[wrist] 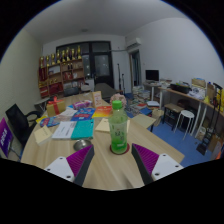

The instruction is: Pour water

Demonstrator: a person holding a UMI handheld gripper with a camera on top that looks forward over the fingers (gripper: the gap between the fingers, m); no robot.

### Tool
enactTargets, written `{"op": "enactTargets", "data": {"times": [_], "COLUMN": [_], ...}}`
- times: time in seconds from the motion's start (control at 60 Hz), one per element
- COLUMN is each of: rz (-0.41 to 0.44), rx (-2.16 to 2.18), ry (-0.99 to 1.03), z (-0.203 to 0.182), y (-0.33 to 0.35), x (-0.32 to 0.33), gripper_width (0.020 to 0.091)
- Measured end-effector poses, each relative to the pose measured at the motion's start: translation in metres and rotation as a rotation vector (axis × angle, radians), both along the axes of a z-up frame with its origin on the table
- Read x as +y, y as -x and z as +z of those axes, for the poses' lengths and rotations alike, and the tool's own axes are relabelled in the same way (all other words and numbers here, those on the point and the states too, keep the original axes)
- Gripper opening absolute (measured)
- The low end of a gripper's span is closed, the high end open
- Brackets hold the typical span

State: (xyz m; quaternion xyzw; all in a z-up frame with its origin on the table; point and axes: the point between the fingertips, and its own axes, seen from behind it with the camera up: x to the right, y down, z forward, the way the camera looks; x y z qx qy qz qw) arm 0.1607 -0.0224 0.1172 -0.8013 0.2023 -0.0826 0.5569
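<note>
While the green bottle [118, 128] stands upright on a round coaster [119, 149] near the front edge of the wooden desk [100, 165], the open fingers [78, 163] of the gripper [112, 170] wait just before it, not touching. Books [75, 129] lie behind.

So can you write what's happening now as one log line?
phase: approach | green bottle: upright on table, just ahead of jaws | gripper: open, empty | pour: not yet begun

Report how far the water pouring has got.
Done: nothing that shows. In hand: the gripper is open and empty, lined up with the green bottle, which stands upright on a dark coaster on the wooden table, just ahead of the fingers. Left: closing on the bottle, lifting and pouring. No receiving cup is clearly visible.
</note>
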Motion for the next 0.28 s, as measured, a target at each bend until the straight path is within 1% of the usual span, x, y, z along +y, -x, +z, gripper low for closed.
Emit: {"op": "enactTargets", "data": {"times": [0.1,0.283], "rz": [-0.007,-0.024], "rx": [-0.005,-0.020], "ry": [0.006,0.025], "z": [0.034,0.079], "y": [0.048,0.124], "x": [-0.054,-0.149], "gripper_width": [0.0833,0.0831]}}
